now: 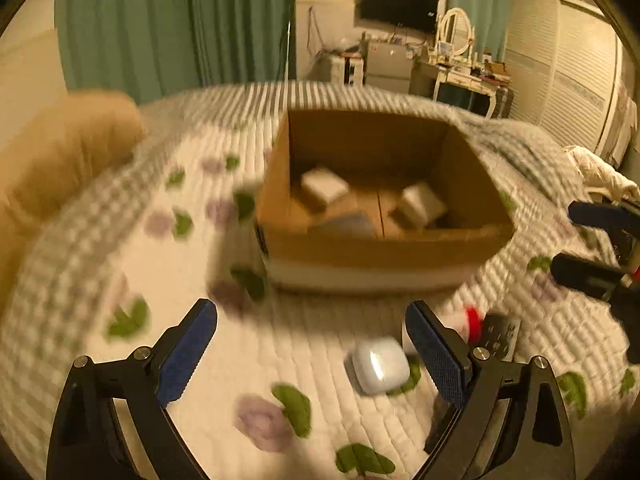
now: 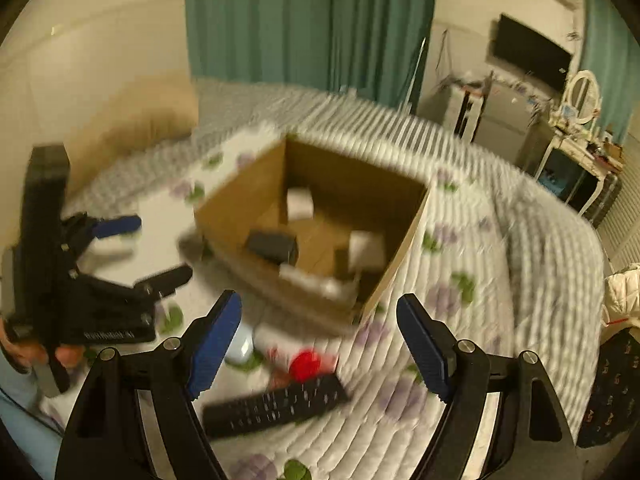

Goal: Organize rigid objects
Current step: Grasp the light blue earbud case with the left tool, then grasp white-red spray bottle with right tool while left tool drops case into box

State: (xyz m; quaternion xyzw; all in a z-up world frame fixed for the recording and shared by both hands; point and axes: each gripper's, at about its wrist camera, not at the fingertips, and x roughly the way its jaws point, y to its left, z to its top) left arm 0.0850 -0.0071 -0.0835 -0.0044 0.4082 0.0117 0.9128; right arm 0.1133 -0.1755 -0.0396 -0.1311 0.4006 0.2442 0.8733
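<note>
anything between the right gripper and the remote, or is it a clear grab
Nothing visible blocks it. The remote lies flat on the quilt just ahead of the open right gripper; the red-capped item sits just beyond it.

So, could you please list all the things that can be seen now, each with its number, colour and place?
cardboard box: one, brown, open, on the quilt beyond both tools
small boxes in the cardboard box: at least two white, one dark; blurred, exact number unclear
earbud-style case: one, white, on the quilt in front of the box
remote control: one, black, on the quilt in front of the box
red-capped item: one, red cap, beside the remote; too blurred to name
quilt: one, white with purple and green flowers, covers the bed
pillow: one, beige, far left
curtains: green, behind the bed
television: one, black, on the wall
left tool: open, empty
right tool: open, empty
</note>
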